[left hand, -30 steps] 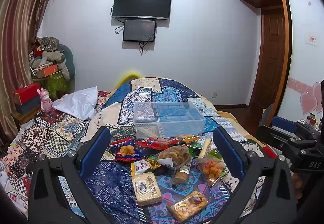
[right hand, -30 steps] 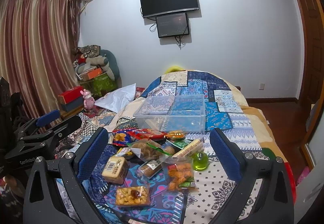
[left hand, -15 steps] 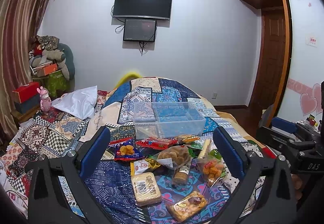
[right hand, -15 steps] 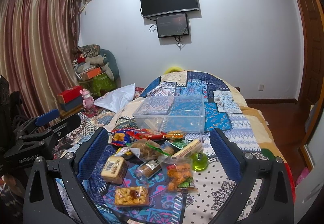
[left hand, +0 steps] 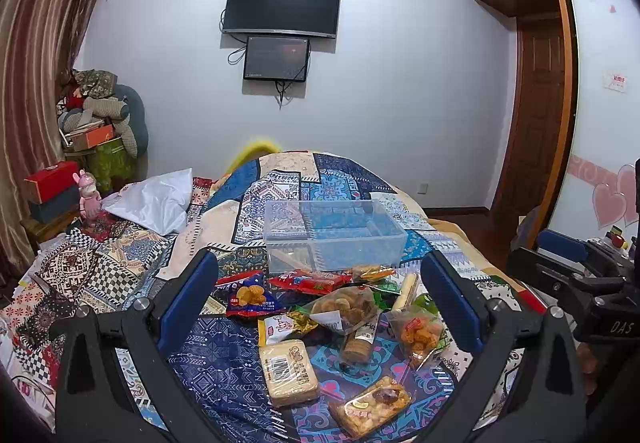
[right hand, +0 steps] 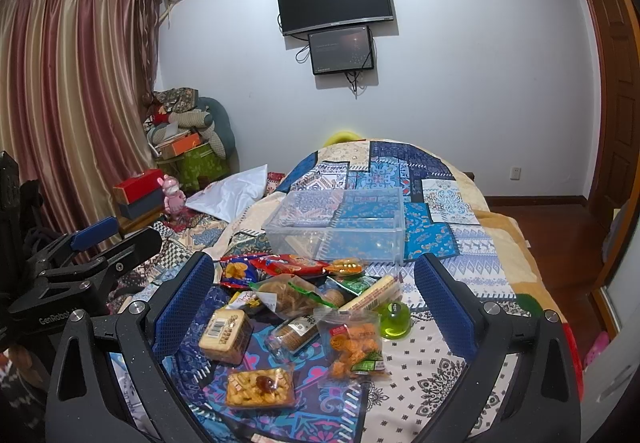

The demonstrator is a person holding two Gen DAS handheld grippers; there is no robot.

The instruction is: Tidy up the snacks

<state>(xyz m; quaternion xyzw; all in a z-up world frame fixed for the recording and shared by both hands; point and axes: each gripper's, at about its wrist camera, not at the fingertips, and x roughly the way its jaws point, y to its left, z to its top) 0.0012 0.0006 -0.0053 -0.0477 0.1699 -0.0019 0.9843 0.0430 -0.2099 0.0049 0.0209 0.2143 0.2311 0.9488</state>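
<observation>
Several snack packs lie in a pile on the patterned quilt in front of a clear plastic bin (left hand: 334, 233) that looks empty; the bin also shows in the right wrist view (right hand: 340, 223). Nearest are a pale biscuit pack (left hand: 288, 371), a nut bar pack (left hand: 370, 405), an orange puffs bag (left hand: 418, 329) and a blue chip bag (left hand: 248, 295). A green jelly cup (right hand: 394, 319) sits at the pile's right. My left gripper (left hand: 320, 303) and my right gripper (right hand: 312, 299) are both open and empty, held above the pile's near side.
The quilt-covered bed (left hand: 224, 371) fills the foreground. A white pillow (left hand: 156, 203) lies at the left. Boxes and a pink toy (left hand: 88, 195) stand by the curtain. The bed's right edge drops to a wooden floor (right hand: 560, 239). Each gripper shows at the other view's edge.
Both grippers have drifted slightly downward and closer to the snacks. Nothing was taken hold of and the snacks have not moved.
</observation>
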